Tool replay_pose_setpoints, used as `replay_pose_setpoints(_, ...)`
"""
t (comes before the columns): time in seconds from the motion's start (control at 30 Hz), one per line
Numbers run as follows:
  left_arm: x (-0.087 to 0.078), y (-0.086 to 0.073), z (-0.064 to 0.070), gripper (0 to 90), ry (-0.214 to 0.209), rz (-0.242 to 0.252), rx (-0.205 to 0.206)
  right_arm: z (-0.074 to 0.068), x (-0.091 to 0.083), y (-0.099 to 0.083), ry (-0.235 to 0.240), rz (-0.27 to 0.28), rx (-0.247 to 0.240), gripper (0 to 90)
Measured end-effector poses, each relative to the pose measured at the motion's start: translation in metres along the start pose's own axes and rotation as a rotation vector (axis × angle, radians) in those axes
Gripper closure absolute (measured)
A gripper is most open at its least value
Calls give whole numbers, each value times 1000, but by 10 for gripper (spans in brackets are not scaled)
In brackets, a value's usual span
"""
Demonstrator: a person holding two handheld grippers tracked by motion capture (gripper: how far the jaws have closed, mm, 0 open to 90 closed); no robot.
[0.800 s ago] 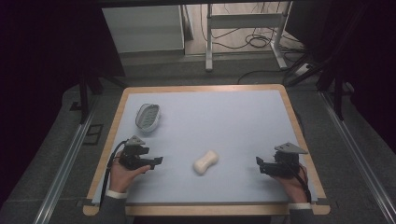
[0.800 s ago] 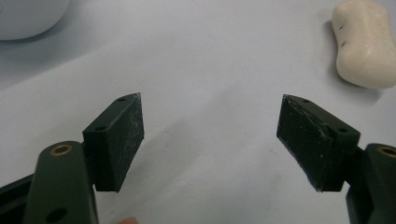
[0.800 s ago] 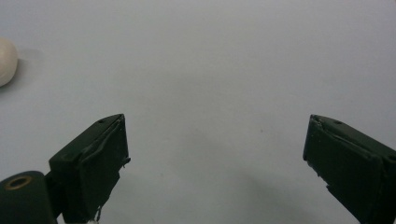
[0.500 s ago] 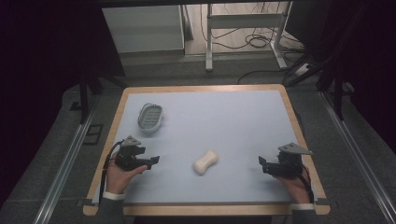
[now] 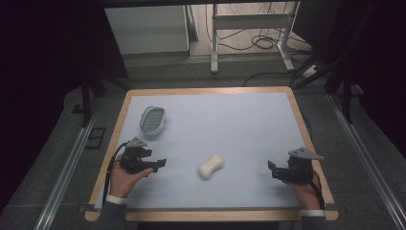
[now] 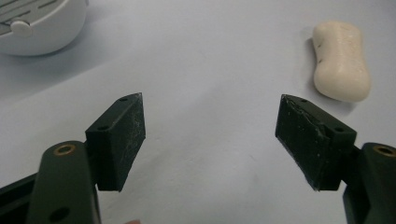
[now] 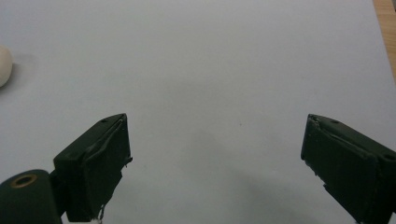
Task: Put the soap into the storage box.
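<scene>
Comparing with a moment ago, my left gripper [image 5: 160,163] has drifted slightly back from the soap [image 5: 211,166]; both it and the right gripper [image 5: 271,169] gape wide, empty, so no grasp has begun.

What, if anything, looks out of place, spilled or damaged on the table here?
Nothing is spilled or broken. The soap bar lies bare on the mat, askew, apart from the soap dish. The left claw and right claw are open and empty; their pads look scuffed.
</scene>
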State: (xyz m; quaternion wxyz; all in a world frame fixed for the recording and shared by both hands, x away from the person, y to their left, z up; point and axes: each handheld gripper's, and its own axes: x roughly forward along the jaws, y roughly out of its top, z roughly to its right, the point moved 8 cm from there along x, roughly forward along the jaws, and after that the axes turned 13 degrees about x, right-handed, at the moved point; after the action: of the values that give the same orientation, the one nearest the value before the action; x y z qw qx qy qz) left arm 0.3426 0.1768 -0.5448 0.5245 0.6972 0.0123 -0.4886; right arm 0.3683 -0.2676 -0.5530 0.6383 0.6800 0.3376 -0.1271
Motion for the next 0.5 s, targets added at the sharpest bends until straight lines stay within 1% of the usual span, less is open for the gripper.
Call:
replay_pose_setpoints(0.03, -1, 2, 0, 243, -2, 3, 0, 1, -1, 0, -13, 5, -1, 79)
replay_pose_setpoints(0.1, -3, 7, 0, 242, -5, 9, 5, 1, -1, 0, -13, 4, 1, 79)
replay_pose_setpoints(0.17, -6, 12, 0, 238, 6, 17, 8, 2, -2, 1, -13, 7, -1, 79)
replay_pose_setpoints(0.2, -7, 14, 0, 239, 6, 20, 8, 3, -3, 1, -15, 9, 3, 80)
replay_pose_setpoints(0.3, -10, 20, 1, 242, 13, 20, 29, 4, -4, 1, -17, 12, 8, 79)
replay_pose_setpoints(0.33, -10, 22, 2, 242, 13, 18, 29, 4, -5, 1, -20, 12, 7, 79)
replay_pose_setpoints(0.4, -11, 26, 3, 243, 13, 15, 47, 4, -6, 1, -22, 15, 6, 80)
replay_pose_setpoints(0.5, -12, 31, 5, 243, 13, 7, 61, 4, -7, 1, -23, 15, 8, 80)
